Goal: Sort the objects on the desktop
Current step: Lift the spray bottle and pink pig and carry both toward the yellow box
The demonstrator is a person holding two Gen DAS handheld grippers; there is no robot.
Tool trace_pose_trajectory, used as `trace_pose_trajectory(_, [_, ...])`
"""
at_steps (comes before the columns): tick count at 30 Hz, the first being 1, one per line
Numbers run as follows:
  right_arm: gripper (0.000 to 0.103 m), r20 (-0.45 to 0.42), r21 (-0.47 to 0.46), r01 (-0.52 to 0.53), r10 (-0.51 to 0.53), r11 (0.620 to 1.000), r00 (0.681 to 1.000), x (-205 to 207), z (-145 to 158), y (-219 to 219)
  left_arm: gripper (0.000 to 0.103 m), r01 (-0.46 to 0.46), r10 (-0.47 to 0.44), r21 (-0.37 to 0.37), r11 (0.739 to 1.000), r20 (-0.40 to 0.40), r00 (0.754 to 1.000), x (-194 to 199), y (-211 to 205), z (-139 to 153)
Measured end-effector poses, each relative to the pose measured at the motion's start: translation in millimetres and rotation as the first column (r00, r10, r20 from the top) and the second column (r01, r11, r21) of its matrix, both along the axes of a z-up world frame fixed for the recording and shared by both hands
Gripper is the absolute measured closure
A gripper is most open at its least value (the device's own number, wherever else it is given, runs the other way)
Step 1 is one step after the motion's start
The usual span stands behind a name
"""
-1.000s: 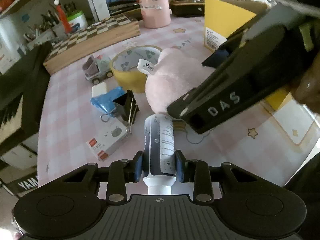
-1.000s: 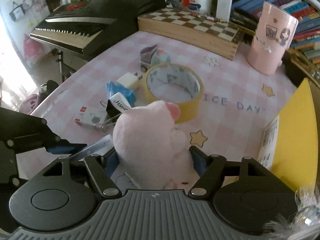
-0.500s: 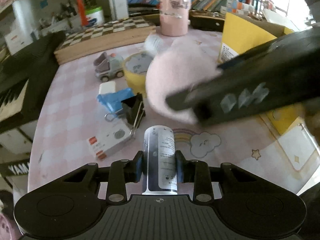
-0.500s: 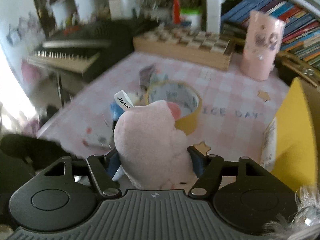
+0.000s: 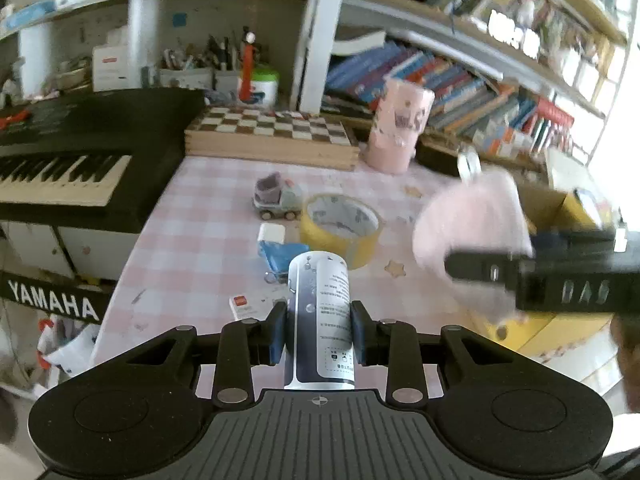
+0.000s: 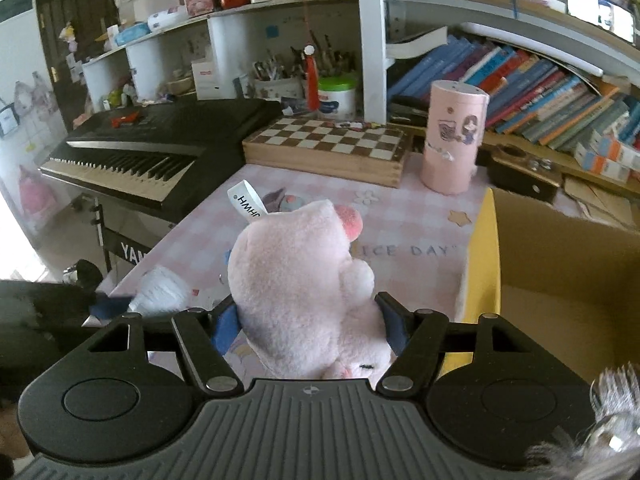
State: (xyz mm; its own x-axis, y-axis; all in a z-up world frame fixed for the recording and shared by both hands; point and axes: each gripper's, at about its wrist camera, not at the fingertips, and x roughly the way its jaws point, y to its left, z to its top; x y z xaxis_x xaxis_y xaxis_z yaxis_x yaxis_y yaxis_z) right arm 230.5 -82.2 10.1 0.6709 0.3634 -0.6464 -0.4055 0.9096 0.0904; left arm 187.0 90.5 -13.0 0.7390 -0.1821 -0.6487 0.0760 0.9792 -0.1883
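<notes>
A pink checked tablecloth [image 5: 192,240] covers the desk, with a keyboard at its left edge and crowded bookshelves behind. Since a second ago both tools have risen off the cloth and the view has tipped from the tabletop up toward the shelves, so each item is now carried clear of the surface. I judge the pickup finished and the carry to the box begun.

Nearest, the left gripper [image 5: 318,332] is clenched on a white and dark bottle [image 5: 320,316], its pads pressed flat on both sides, the bottle pointing forward along the fingers. The right gripper [image 6: 308,324] is spread wider and squeezes a pink plush toy [image 6: 300,292] around its lower body, the white tag sticking up behind its head. The toy now hangs just beside the yellow-edged cardboard box [image 6: 560,280], whose open interior shows to the right.

Farther on the cloth lie a blue clip [image 5: 280,254], a white block [image 5: 272,234], a tape roll [image 5: 340,228] and a toy truck [image 5: 278,200], not yet sorted. Beyond them stand a chessboard [image 6: 328,146] and a pink canister [image 6: 454,136].
</notes>
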Motion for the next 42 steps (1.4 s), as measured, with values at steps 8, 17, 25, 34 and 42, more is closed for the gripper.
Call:
trace_pose_trajectory(8, [0.036, -0.032, 0.029, 0.063, -0.062, 0.998, 0.998, -41.5, -1.6, 1.6, 0.072, 0.007, -0.007, -0.006, 1.0, 0.012, 1.0, -32.3, 6.7, 9.6])
trace_pose_trajectory(17, [0.036, -0.076, -0.002, 0.09, -0.09, 0.996, 0.993, -88.4, -12.2, 18.8, 0.072, 0.028, -0.029, 0.007, 1.0, 0.013, 1.0, -75.0, 18.7, 7.0])
trace_pose_trajectory(25, [0.035, -0.091, -0.007, 0.123, -0.123, 0.992, 0.988, -130.5, -16.3, 29.6, 0.072, 0.078, -0.078, 0.015, 0.997, -0.004, 0.997, -105.3, 24.4, 6.3])
trace_pose_trajectory(34, [0.035, -0.106, 0.006, 0.199, -0.197, 0.98, 0.975, -171.7, -20.7, 29.2, 0.072, 0.141, -0.141, 0.019, 0.99, -0.007, 0.99, -132.9, 26.9, 5.4])
trace_pose_trajectory(42, [0.036, -0.105, 0.009, 0.24, -0.238, 0.971, 0.966, -200.3, -22.4, 29.1, 0.072, 0.193, -0.193, 0.007, 0.981, -0.018, 0.981, -148.5, 25.3, 1.6])
